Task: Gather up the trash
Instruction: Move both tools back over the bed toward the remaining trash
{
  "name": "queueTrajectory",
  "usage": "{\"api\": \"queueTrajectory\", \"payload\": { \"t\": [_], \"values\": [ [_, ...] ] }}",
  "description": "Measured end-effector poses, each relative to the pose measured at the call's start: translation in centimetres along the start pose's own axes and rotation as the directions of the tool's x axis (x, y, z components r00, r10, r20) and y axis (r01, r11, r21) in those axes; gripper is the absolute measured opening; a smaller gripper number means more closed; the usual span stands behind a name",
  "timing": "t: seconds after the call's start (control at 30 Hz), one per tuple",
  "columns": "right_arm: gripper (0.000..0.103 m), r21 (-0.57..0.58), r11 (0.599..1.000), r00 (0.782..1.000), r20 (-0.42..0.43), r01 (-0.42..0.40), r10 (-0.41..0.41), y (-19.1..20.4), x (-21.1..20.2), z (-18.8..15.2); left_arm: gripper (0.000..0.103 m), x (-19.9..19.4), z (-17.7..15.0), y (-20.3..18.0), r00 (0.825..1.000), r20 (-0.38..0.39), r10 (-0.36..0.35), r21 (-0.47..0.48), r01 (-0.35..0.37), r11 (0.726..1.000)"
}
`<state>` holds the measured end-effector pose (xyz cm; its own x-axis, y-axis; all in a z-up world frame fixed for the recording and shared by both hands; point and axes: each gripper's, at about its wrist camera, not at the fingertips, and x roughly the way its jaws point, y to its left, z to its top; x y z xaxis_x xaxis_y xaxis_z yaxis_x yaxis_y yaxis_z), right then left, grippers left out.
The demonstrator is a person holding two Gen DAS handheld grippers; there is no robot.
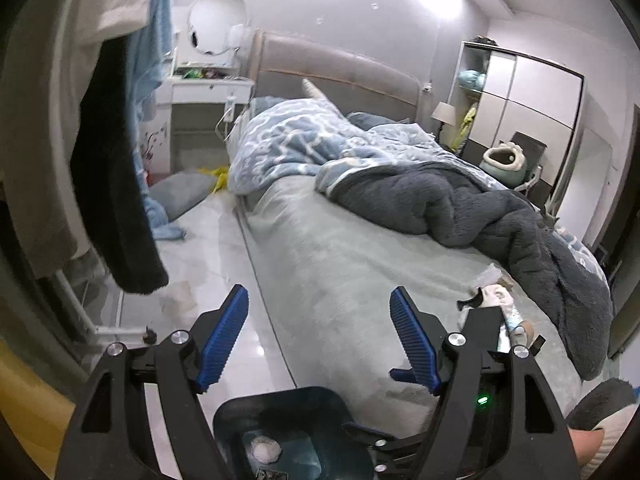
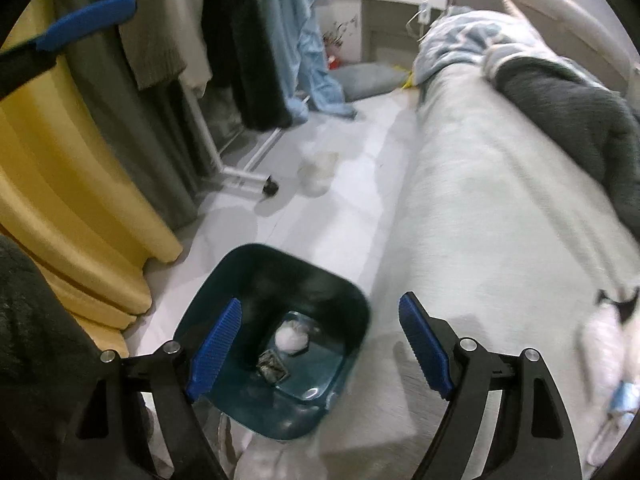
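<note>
— Teal plastic bin (image 2: 276,340) sits below the right gripper (image 2: 320,344), crumpled white tissue (image 2: 291,339) inside. Jaws?
— Both wide, empty; left gripper (image 1: 320,336) too. More litter (image 1: 496,300) waits right, on the bed (image 1: 340,260).

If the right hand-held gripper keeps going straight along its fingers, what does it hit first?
Probably the dark teal plastic trash bin on the floor by the bed: the open, empty right hand-held gripper points down at its right rim, or the pale grey bedspread beside it. Depth is unclear.
</note>
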<state>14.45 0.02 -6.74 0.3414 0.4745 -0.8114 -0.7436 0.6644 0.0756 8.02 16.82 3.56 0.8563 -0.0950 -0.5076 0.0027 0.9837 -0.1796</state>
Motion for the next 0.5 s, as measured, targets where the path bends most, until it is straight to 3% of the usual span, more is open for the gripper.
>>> {"api": "queueTrajectory", "payload": {
  "t": [0.27,0.5],
  "values": [
    [0.082,0.029,0.998,0.991,0.120,0.062,-0.065,-4.3,-5.6,-1.3,0.077,1.8,0.0,-4.4,0.999,-0.009,-0.034,0.061,0.035,0.998],
    [0.082,0.080,0.992,0.980,0.165,0.098,-0.110,-8.1,-8.8,-3.1,0.079,3.4,-0.1,-7.4,0.997,-0.025,-0.075,0.081,0.077,0.994]
  ]
}}
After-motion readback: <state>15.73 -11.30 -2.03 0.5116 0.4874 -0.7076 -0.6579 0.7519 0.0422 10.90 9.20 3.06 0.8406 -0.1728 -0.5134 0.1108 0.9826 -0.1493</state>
